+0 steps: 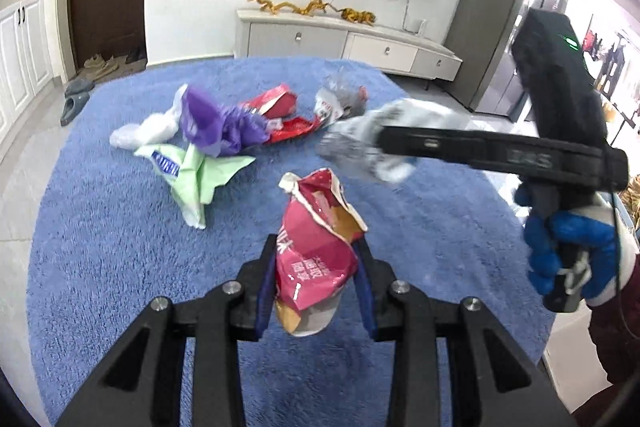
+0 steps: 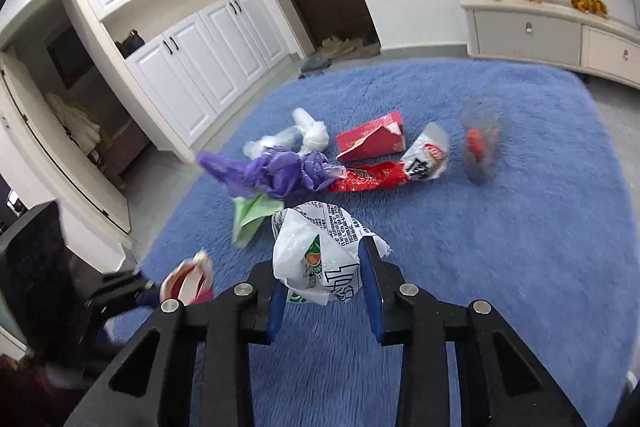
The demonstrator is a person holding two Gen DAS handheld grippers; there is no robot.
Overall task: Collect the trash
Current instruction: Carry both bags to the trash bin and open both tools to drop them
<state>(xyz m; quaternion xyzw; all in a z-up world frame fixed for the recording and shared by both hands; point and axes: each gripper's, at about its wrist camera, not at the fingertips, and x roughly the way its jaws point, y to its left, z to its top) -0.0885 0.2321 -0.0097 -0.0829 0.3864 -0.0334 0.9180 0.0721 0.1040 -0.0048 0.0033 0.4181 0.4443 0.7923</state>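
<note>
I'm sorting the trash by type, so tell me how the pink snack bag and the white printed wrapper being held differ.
The pink snack bag is pink and tan with a torn-open top; the white printed wrapper is white with black text and a green and orange logo. The pink snack bag sits in the left hand-held gripper, standing upright; the white printed wrapper is in the right hand-held gripper, bunched into a loose wad. Both are crumpled, empty-looking packaging lifted off the blue rug.

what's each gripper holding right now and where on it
Left gripper: the pink snack bag, pinched across its crumpled middle. Right gripper: the white printed wrapper, caught at its lower bunched part.
</note>
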